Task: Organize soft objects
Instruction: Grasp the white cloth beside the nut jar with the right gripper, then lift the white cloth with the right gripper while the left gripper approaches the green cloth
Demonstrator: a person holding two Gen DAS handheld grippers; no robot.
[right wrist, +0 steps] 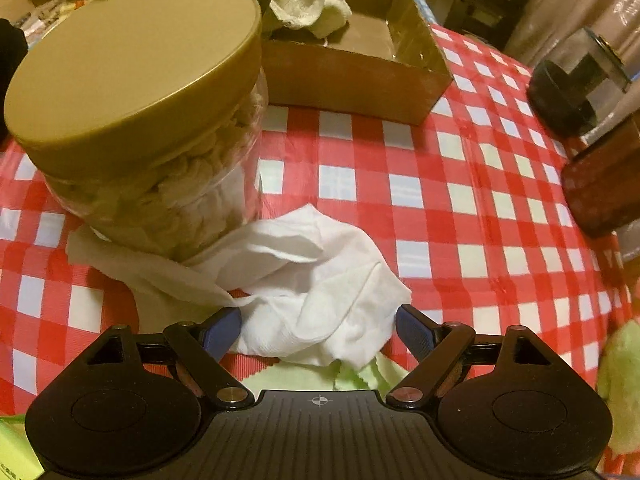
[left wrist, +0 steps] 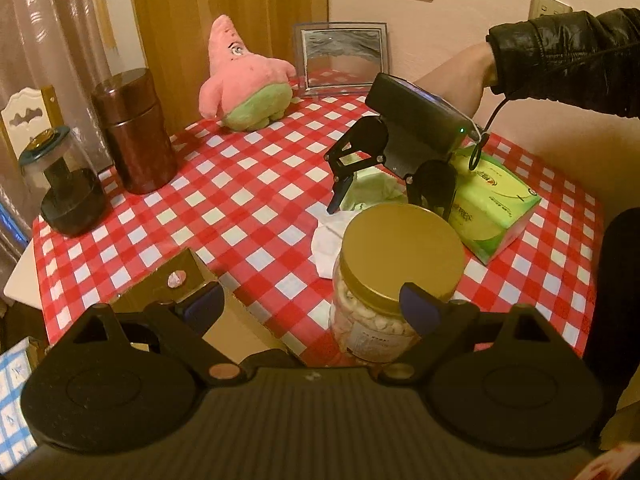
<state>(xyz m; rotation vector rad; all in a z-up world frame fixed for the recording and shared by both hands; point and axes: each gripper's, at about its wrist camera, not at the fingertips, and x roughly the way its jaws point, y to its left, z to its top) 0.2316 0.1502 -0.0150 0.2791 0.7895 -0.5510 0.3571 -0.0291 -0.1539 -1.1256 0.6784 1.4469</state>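
Right hand-held gripper point(right wrist: 318, 326), jaws wide, straddles white tissue point(right wrist: 316, 280) beside jar point(right wrist: 140, 136).

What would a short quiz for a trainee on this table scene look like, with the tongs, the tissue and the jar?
1. True or false: the right tongs are clamped shut on the white tissue.
2. Which thing stands on one edge of the tissue? A) the gold-lidded jar B) the pink starfish plush C) the picture frame
3. Fill in: the cardboard box stands on the red and white checked ______.

Key:
1. False. The tongs are open, a finger on each side of the tissue.
2. A.
3. Tablecloth.
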